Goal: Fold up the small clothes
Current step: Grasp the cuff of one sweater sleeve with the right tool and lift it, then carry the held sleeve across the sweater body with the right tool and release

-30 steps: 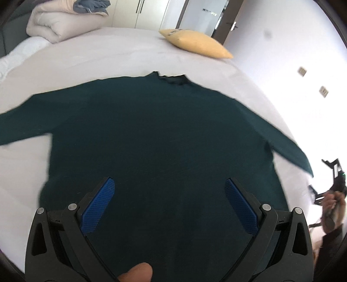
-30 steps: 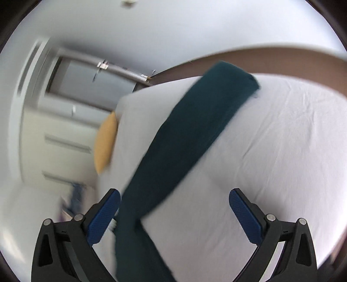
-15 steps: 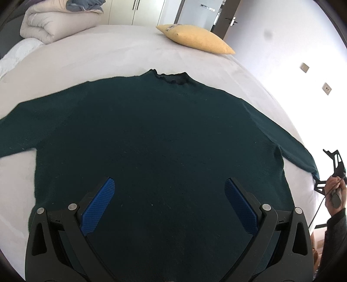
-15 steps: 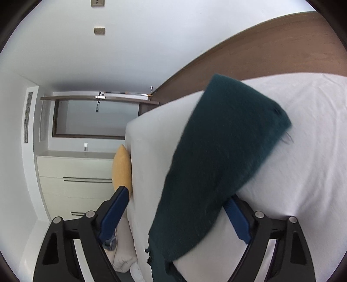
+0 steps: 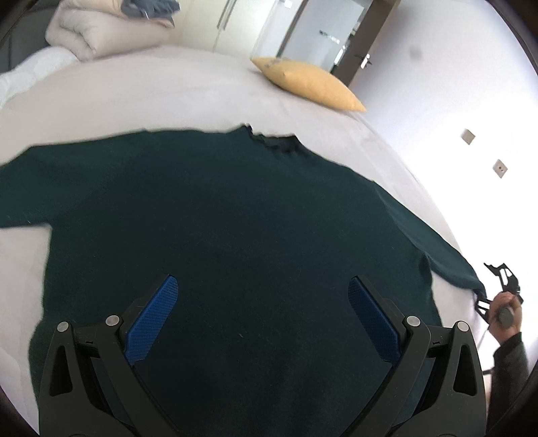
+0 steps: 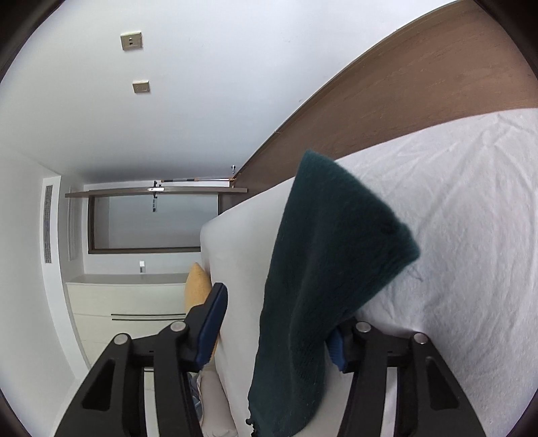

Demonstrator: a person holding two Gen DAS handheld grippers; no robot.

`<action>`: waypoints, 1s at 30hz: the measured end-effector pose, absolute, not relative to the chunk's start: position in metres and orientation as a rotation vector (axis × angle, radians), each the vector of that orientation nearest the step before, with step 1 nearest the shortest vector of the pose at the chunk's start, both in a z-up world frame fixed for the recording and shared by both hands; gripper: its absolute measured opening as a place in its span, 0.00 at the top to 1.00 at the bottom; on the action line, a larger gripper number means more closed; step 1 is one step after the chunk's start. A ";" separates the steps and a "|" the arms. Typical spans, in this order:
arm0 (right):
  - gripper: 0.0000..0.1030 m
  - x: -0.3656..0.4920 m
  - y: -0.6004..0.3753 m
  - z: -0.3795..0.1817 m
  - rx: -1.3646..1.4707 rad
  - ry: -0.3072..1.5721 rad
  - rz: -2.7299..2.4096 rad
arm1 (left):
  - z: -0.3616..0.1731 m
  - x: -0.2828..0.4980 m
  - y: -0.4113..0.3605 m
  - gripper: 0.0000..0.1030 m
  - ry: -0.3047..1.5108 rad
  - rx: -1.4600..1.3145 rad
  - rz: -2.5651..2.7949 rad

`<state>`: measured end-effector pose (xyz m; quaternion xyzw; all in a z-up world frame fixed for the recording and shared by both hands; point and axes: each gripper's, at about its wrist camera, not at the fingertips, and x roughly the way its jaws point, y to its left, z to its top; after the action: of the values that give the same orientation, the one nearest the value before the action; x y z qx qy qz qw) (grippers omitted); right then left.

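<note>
A dark green long-sleeved sweater (image 5: 235,235) lies spread flat on the white bed (image 5: 168,97), collar (image 5: 275,141) at the far side, sleeves out to both sides. My left gripper (image 5: 262,306) hovers open and empty above its lower body. In the right wrist view the sweater's right sleeve end (image 6: 329,269) lies between the jaws of my right gripper (image 6: 279,326). The jaws stand partly apart around the sleeve, and the right pad is half hidden behind the cloth. The right gripper also shows in the left wrist view (image 5: 497,292) at the sleeve cuff.
A yellow pillow (image 5: 309,84) lies at the bed's far right corner. A folded beige duvet (image 5: 104,30) is stacked at the far left. A brown headboard (image 6: 420,97) runs along the bed, and white drawers (image 6: 131,302) stand beyond it.
My right gripper has moved in over the sleeve end and its jaws have narrowed around it. My left gripper has shifted slightly above the sweater and stays open.
</note>
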<state>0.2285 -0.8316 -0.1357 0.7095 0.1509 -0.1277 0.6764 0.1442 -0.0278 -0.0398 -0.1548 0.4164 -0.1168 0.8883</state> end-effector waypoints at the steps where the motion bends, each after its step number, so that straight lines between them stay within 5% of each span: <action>1: 0.54 0.226 -0.834 -0.137 1.596 0.340 -0.293 | -0.040 0.145 -0.027 0.00 0.872 -0.331 -0.246; 4: 0.72 0.217 -0.834 -0.141 1.615 0.331 -0.312 | -0.039 0.146 -0.026 0.00 0.881 -0.315 -0.250; 7: 0.78 0.202 -0.833 -0.143 1.626 0.307 -0.329 | -0.039 0.148 -0.023 0.00 0.880 -0.315 -0.260; 20: 0.91 0.185 -0.836 -0.141 1.543 0.292 -0.341 | -0.041 0.153 -0.019 0.00 0.888 -0.342 -0.289; 30: 0.91 0.250 -0.790 -0.056 1.071 0.474 -0.413 | -0.046 0.174 0.004 0.00 0.874 -0.407 -0.292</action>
<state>0.2499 -0.7895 -0.0562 0.5017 0.2220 -0.1934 0.8134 0.1743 0.0037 -0.0457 -0.1952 0.4189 -0.1398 0.8757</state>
